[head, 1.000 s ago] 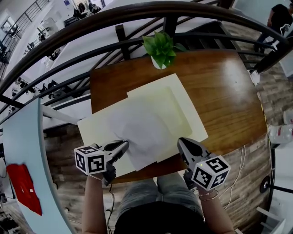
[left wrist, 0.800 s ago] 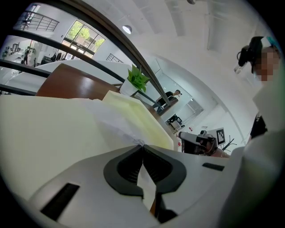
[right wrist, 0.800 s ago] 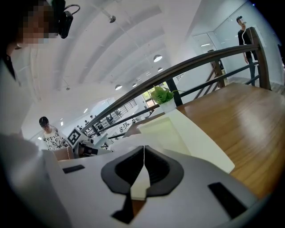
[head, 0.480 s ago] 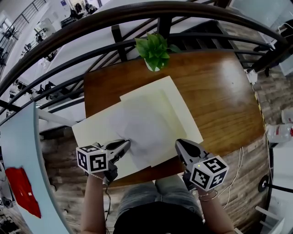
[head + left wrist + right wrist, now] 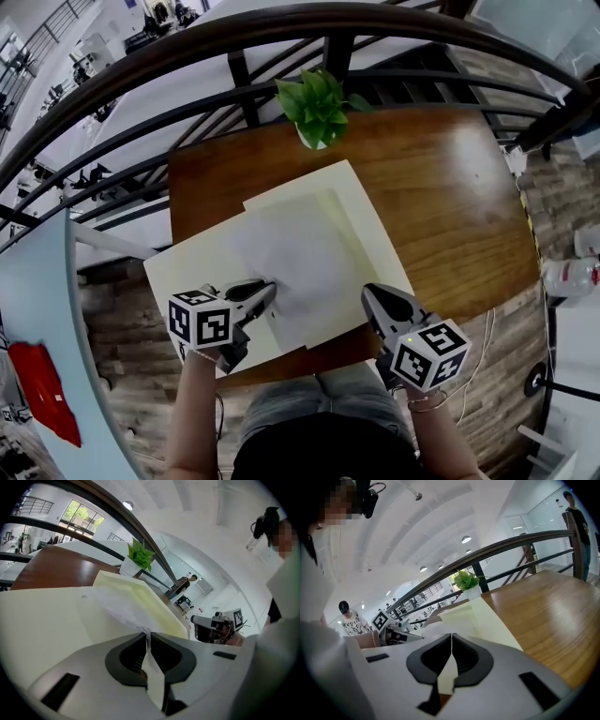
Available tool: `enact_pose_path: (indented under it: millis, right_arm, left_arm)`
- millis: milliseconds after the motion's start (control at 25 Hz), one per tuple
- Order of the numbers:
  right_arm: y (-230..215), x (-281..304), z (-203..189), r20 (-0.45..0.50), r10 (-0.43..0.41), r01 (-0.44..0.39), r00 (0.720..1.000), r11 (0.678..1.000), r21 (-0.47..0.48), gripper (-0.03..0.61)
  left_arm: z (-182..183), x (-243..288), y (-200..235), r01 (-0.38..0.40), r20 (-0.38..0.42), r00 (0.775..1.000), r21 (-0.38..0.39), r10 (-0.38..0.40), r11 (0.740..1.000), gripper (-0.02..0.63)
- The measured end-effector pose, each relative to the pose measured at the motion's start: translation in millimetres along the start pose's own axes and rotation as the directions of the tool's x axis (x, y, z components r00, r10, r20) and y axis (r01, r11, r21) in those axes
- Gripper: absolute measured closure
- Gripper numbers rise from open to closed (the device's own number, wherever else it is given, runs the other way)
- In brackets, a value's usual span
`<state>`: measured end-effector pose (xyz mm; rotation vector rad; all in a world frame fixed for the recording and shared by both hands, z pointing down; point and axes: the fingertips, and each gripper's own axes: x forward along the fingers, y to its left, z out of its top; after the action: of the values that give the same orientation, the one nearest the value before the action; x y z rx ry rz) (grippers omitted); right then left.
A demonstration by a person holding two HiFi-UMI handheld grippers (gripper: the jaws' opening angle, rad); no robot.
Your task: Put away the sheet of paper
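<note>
Left tongs [image 5: 268, 289] pinched shut on the white sheet of paper [image 5: 302, 255], right tongs [image 5: 369, 293] closed on the cream folder [image 5: 367, 217] edge; both lay on the wooden table [image 5: 441, 183]

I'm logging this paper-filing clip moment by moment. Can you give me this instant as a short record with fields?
Surface: wooden table
Paper: white sheet, lying on the cream folder
Left gripper: shut on the white sheet's near edge
Right gripper: shut on the cream folder's near edge
Other: potted plant at the table's far edge
</note>
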<state>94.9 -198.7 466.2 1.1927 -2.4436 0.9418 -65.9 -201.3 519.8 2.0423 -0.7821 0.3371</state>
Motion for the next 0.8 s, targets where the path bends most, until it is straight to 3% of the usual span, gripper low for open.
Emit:
enact_pose_path:
  millis: [800]
  right_arm:
    - [-4, 8, 7, -0.005, -0.005, 0.005, 1.000, 1.000, 0.007, 0.551]
  left_arm:
    - [3, 32, -5, 0.021, -0.057, 0.998, 0.022, -0.020, 1.000, 0.591]
